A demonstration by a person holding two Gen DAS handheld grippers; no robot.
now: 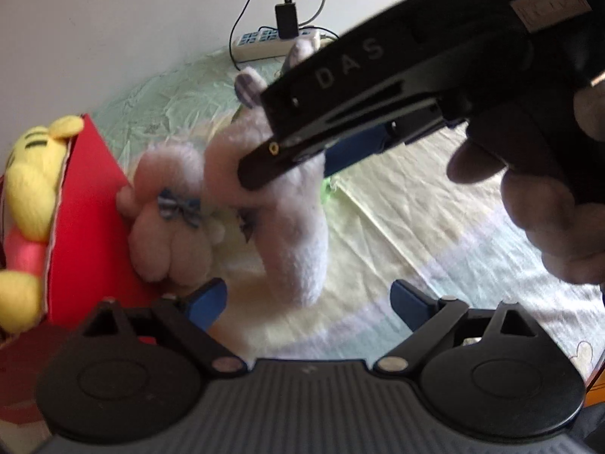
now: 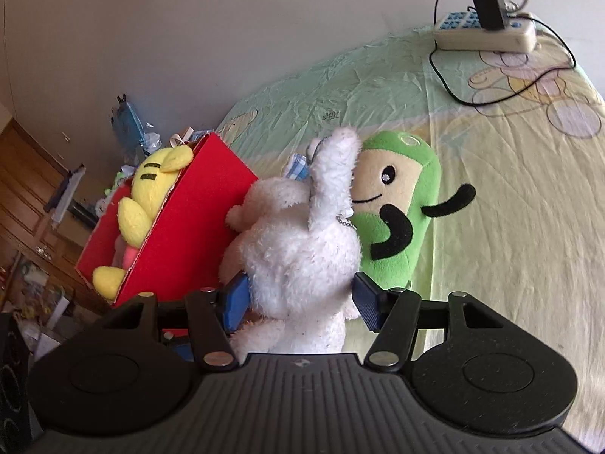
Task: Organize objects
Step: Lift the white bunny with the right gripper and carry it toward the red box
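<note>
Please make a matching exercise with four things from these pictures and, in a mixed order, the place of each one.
1 yellow plush toy
2 white plush rabbit
3 green plush toy
4 power strip

a between the right gripper fingers
b far on the bedsheet, by the wall
c inside the red box
d lying behind the rabbit

Pairs: 1-c, 2-a, 3-d, 4-b

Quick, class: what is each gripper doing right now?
Left gripper: open, gripping nothing.
Right gripper: its pads flank the white fluffy plush rabbit; whether they grip it cannot be told.
</note>
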